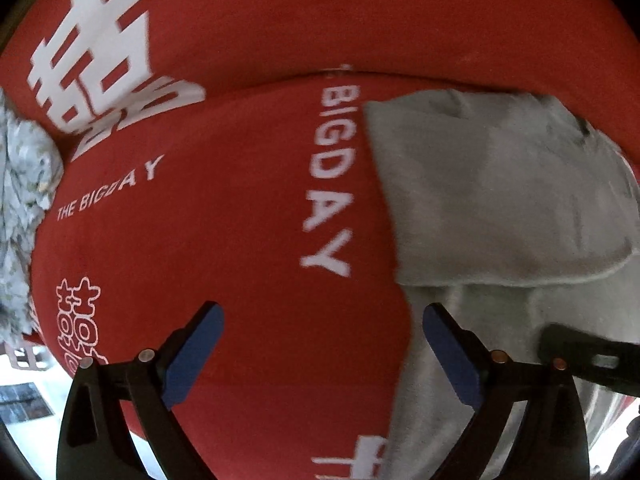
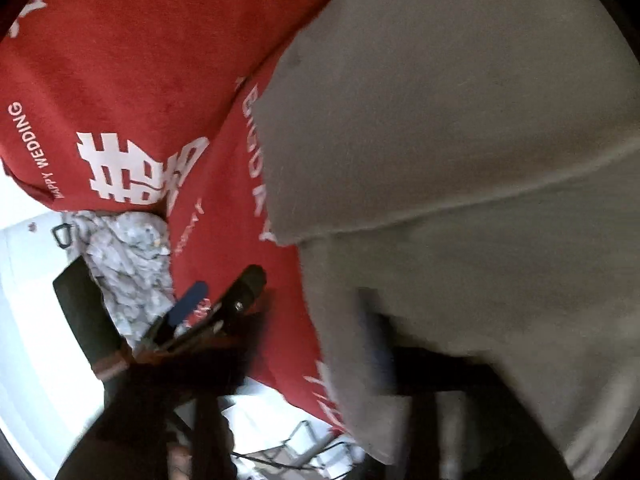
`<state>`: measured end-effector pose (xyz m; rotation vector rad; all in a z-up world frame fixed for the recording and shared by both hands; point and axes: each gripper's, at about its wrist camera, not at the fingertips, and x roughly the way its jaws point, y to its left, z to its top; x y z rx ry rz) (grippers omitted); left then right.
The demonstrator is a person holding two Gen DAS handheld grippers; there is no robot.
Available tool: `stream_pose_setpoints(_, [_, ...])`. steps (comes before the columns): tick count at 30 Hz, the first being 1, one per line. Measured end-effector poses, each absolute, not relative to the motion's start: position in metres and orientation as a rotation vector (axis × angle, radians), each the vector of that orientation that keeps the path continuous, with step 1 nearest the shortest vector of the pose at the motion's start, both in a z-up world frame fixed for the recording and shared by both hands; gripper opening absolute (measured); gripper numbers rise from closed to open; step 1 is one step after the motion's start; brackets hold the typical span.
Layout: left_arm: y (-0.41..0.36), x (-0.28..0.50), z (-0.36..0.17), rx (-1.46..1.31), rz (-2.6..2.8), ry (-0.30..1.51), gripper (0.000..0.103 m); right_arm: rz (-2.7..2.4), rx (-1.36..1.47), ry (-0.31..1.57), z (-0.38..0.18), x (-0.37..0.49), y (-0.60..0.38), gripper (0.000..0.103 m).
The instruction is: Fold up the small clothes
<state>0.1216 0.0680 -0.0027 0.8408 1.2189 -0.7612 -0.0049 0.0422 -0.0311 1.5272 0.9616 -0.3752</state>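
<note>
I count one grey garment (image 1: pixel 492 184), folded over itself on the red cloth (image 1: pixel 224 240) printed "THE BIGDAY" and "HAPPY WEDDING", plus one crumpled patterned garment (image 1: pixel 24 208) at its edge. My left hand-held gripper (image 1: pixel 322 354) hangs wide and empty. My right hand-held gripper (image 2: pixel 280 332) is blurred, jaws spread, gripping nothing visible.
</note>
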Motion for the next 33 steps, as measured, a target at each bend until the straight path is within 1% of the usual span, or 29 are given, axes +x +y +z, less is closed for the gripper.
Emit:
stream_pose_setpoints(7, [0.051,0.063,0.010,0.934,-0.817,1.232,0.101,-0.492,1.444,0.989,0.004,-0.080,0.029,0.080])
stream_pose_setpoints(19, [0.015,-0.038,0.028,1.071,-0.922,1.193,0.101,-0.667,1.542,0.949,0.004,-0.191,0.015,0.081])
stream_pose_setpoints(33, [-0.022,-0.086,0.035,1.116,-0.938,1.132,0.101,-0.689,1.600,0.888,-0.008,-0.239,-0.006,0.081])
